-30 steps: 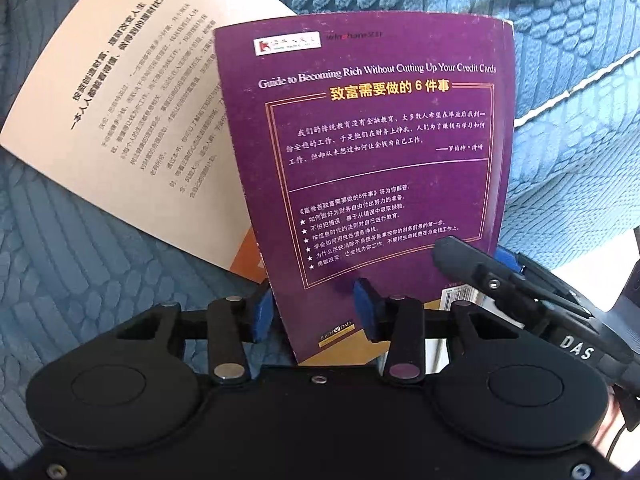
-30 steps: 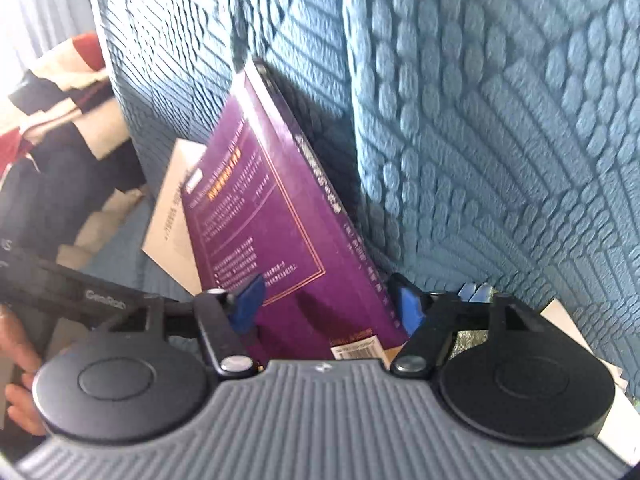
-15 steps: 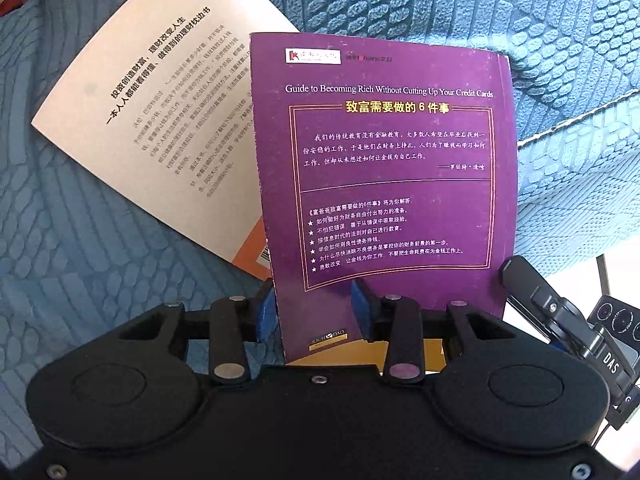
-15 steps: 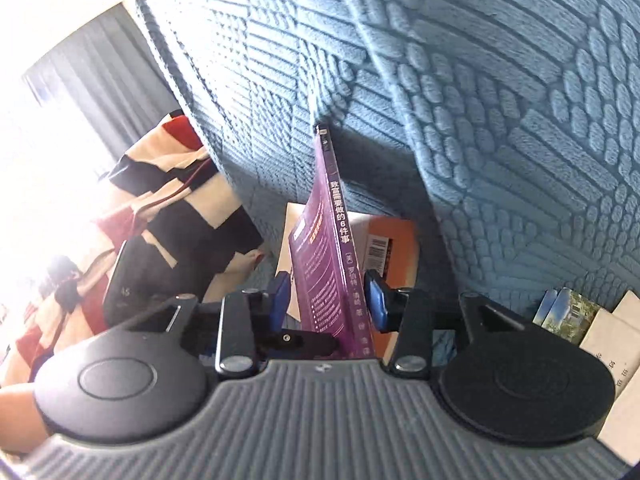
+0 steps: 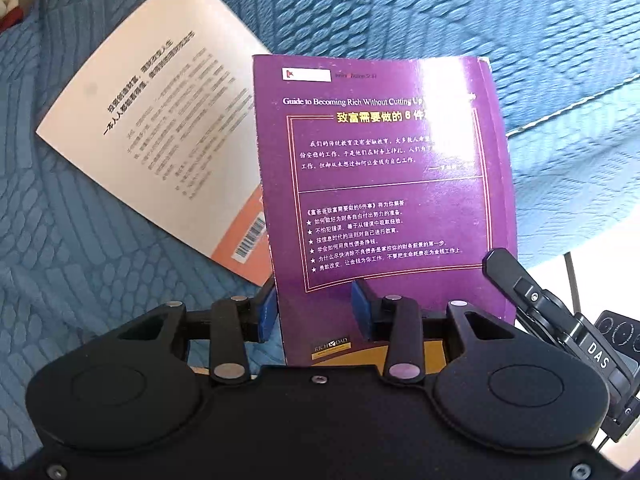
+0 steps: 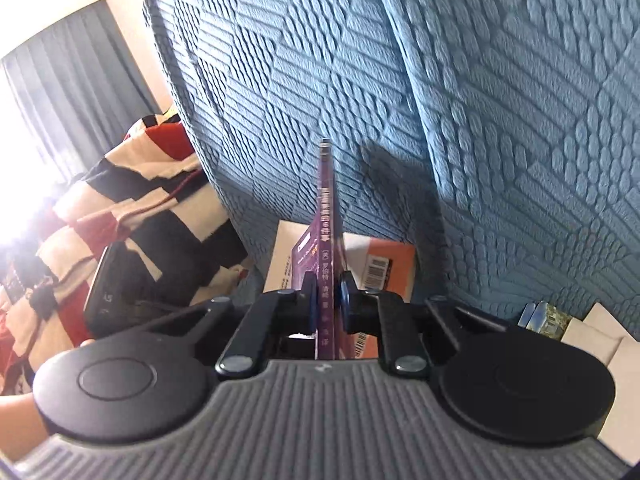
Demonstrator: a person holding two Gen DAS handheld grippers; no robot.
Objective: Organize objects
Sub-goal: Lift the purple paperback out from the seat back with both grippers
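Nearest the right camera, the right hand-held gripper [image 6: 328,304] is seen with its jaws closing on the spine of the book [image 6: 330,208], the pads lying against both covers. The book is held upright and edge-on, clear of the seat and in front of the backrest of the sofa [image 6: 480,120].

In the left view the left hand-held gripper [image 5: 313,309] is set partly open at the book's lower left corner. One pad is beside the edge and the other in front of the back cover, and whether either presses on it cannot be told.

Behind the book, a white book [image 5: 160,120] lies flat on the seat, close to the backrest. A striped blanket [image 6: 140,200] is heaped at the far left end of the sofa.

The step in hand is judged to be a handover of the book to the right side for tidying. The next move would call for a firm hold on the spine and the left side drawn away. The book could then be laid square on the white book or stood against the backrest, without the covers being allowed to splay.

A second ago the right jaws stood wide around a book leaning with its cover in view. Now it is seen spine-on. In the left view the white book's barcode has been uncovered.
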